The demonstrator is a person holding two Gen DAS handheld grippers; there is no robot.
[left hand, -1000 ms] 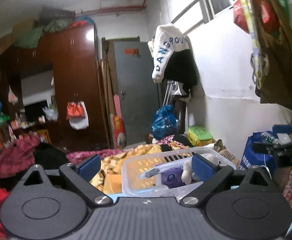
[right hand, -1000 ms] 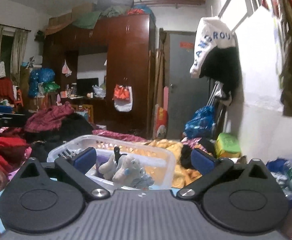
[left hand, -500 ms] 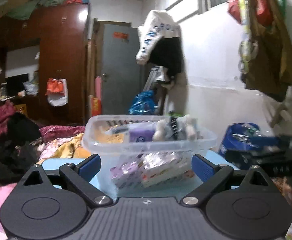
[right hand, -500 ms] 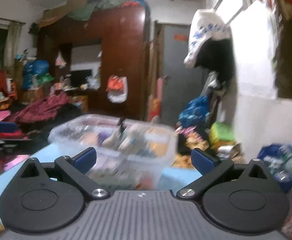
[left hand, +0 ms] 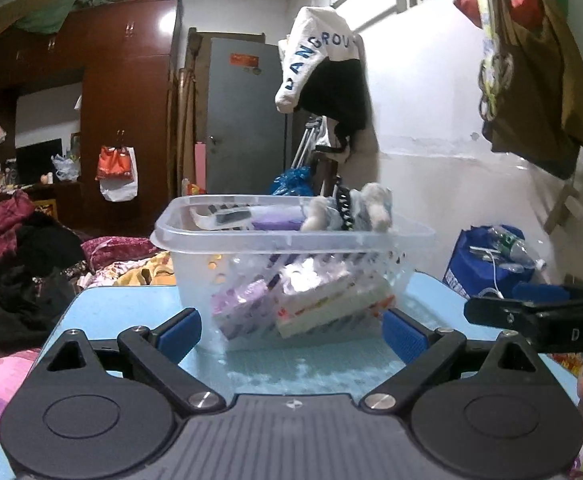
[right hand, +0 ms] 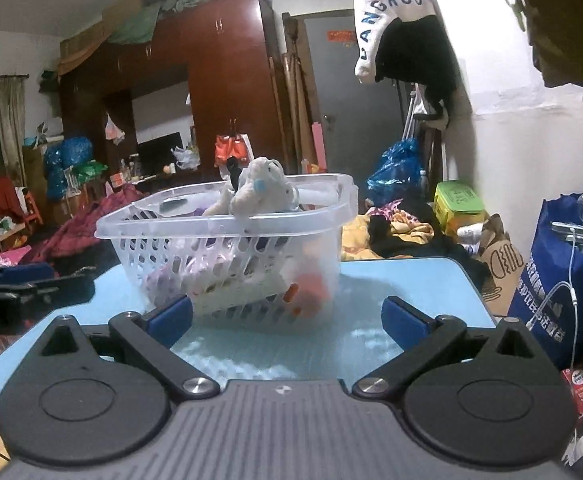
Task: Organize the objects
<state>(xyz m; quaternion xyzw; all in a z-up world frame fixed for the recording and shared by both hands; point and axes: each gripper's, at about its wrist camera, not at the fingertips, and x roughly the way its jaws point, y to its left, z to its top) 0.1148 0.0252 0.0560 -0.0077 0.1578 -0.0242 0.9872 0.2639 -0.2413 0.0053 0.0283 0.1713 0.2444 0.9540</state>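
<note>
Both grippers have dropped low since a second ago; basket now seen side-on. Clear plastic basket point(left hand: 291, 240) sits on blue desk point(left hand: 123, 312), plush toy point(right hand: 259, 192) poking over its rim, boxes inside. Left gripper point(left hand: 291, 330) and right gripper point(right hand: 287, 316): jaws spread wide, empty, just short of basket.

Bright overhead light glares off the wardrobe point(left hand: 131, 92); fisheye bends the edges, and the basket point(left hand: 291, 236) looks slightly blurred.

Basket point(left hand: 291, 240) on table point(left hand: 123, 308); plush toy point(right hand: 259, 188) inside basket
</note>
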